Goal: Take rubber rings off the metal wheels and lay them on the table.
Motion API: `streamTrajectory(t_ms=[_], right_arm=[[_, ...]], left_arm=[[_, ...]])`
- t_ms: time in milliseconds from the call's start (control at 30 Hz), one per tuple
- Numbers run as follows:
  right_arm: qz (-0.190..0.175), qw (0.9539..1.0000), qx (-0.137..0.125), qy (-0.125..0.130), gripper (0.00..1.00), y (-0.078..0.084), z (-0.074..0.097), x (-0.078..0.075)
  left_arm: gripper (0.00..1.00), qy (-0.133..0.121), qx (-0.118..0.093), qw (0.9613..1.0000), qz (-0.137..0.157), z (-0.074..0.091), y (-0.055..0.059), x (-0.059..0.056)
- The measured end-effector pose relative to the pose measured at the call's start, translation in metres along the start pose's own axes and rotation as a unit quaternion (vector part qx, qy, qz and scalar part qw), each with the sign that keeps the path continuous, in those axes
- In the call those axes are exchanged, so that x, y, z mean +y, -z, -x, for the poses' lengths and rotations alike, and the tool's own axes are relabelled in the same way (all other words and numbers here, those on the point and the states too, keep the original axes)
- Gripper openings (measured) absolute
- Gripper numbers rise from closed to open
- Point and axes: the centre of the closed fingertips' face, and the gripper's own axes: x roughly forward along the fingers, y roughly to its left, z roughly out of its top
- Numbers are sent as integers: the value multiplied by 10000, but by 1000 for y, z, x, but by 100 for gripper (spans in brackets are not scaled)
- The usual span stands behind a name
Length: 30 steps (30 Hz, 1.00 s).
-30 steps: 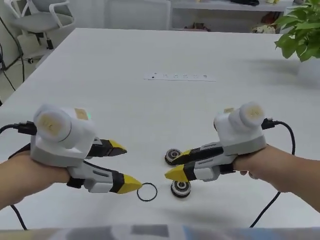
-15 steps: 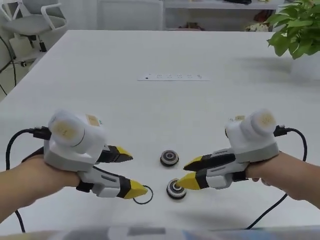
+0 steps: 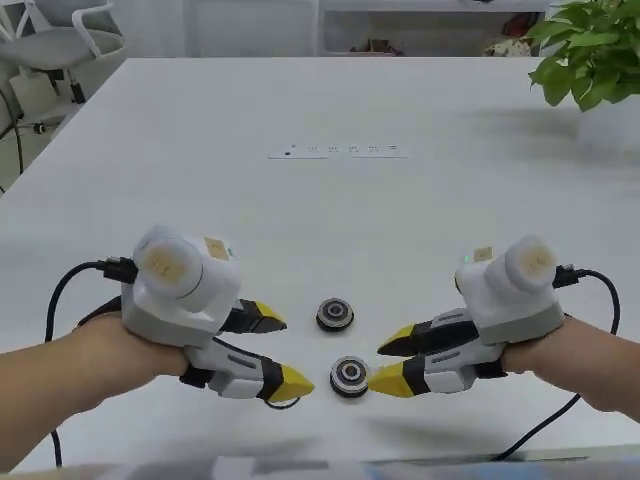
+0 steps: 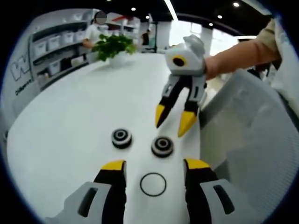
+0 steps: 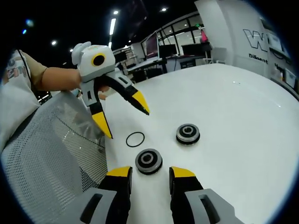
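Two small metal wheels with dark rims sit near the table's front edge: a far wheel (image 3: 335, 314) (image 4: 121, 137) (image 5: 188, 133) and a near wheel (image 3: 350, 375) (image 4: 162, 146) (image 5: 148, 161). A thin black rubber ring (image 4: 140, 184) (image 5: 127, 139) lies flat on the table, loose, just left of the near wheel. My left gripper (image 3: 283, 350) (image 4: 154, 165) (image 5: 124, 116) hovers open above the ring, and its lower finger covers most of the ring in the head view. My right gripper (image 3: 380, 364) (image 5: 150, 172) (image 4: 173, 122) is open and empty, its tips just right of the near wheel.
A white power strip (image 3: 338, 151) lies at mid-table. A potted green plant (image 3: 585, 50) stands at the far right corner. An office chair (image 3: 60, 40) is beyond the table's far left. The white table (image 3: 420, 230) stretches wide beyond the wheels.
My right gripper has drawn back right and down from over the wheels to beside the near wheel. My left gripper has edged right over the ring. The head camera has shifted.
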Motion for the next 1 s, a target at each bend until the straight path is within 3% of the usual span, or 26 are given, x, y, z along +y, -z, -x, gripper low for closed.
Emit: streamTrajectory(t_ms=[500, 1000], right_arm=[[165, 9999, -22, -45, 25, 7, -9, -1], [390, 9992, -8, -57, 19, 11, -18, 1]], left_arm=[[43, 168, -14, 9999, -3, -19, -6, -6], [35, 282, 86, 9996, -53, -38, -4, -12]])
